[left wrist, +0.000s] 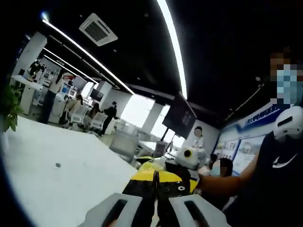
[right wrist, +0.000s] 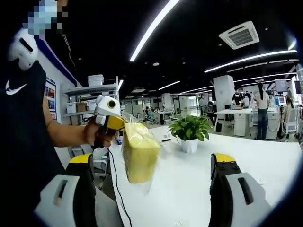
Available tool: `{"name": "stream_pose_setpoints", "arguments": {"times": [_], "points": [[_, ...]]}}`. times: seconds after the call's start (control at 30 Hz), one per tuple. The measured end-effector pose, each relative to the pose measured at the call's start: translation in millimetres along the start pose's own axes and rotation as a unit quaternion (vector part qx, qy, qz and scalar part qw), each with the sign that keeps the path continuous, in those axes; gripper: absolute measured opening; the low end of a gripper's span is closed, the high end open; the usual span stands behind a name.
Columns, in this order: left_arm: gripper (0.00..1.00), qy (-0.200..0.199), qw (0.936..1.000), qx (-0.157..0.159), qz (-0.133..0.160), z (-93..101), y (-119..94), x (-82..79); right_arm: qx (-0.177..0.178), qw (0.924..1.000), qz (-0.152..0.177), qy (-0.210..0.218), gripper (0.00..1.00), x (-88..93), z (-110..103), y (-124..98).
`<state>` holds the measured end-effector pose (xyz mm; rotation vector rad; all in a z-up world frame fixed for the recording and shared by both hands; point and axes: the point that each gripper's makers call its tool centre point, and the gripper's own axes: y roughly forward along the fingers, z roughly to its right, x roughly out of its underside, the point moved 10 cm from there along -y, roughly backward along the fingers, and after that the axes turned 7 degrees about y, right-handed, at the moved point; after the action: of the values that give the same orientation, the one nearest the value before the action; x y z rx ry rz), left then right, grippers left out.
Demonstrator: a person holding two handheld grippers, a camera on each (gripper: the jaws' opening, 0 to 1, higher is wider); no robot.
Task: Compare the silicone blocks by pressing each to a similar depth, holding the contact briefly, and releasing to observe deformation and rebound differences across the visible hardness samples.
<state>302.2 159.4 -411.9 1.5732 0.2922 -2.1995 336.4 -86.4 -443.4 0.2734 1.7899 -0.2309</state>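
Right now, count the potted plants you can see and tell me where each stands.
2. One potted plant stands on the white table beyond the yellow block; another at the left gripper view's left edge. Others may be hidden.

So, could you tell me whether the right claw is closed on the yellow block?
No, the right claw stands wide open, while the left claw holds the bagged yellow block.

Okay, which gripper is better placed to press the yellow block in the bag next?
Probably the right gripper: its jaws are open, with the yellow block hanging ahead. The left gripper is shut on the bag.
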Motion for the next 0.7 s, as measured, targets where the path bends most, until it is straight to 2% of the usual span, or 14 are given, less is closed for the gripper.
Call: {"name": "stream_pose_setpoints", "arguments": {"times": [0.23, 0.3, 0.43, 0.7], "points": [[0.00, 0.001, 1.0000, 0.008, 0.001, 6.1, 0, -1.3, -0.016, 0.9999, 0.004, 0.001, 0.95, -1.2, -5, 8], [0.00, -0.001, 0.9999, 0.011, 0.005, 7.8, -1, -2.1, -0.026, 0.9996, 0.007, 0.009, 0.86, -2.1, -10, 8], [0.00, -0.004, 0.9998, 0.016, 0.008, 10.7, 0, -3.0, -0.031, 0.9993, 0.014, 0.012, 0.82, -3.4, -11, 9], [0.00, -0.006, 0.9996, 0.026, 0.008, 14.7, 3, -4.0, -0.055, 0.9981, 0.013, 0.024, 0.63, -5.5, -19, 10]]}}
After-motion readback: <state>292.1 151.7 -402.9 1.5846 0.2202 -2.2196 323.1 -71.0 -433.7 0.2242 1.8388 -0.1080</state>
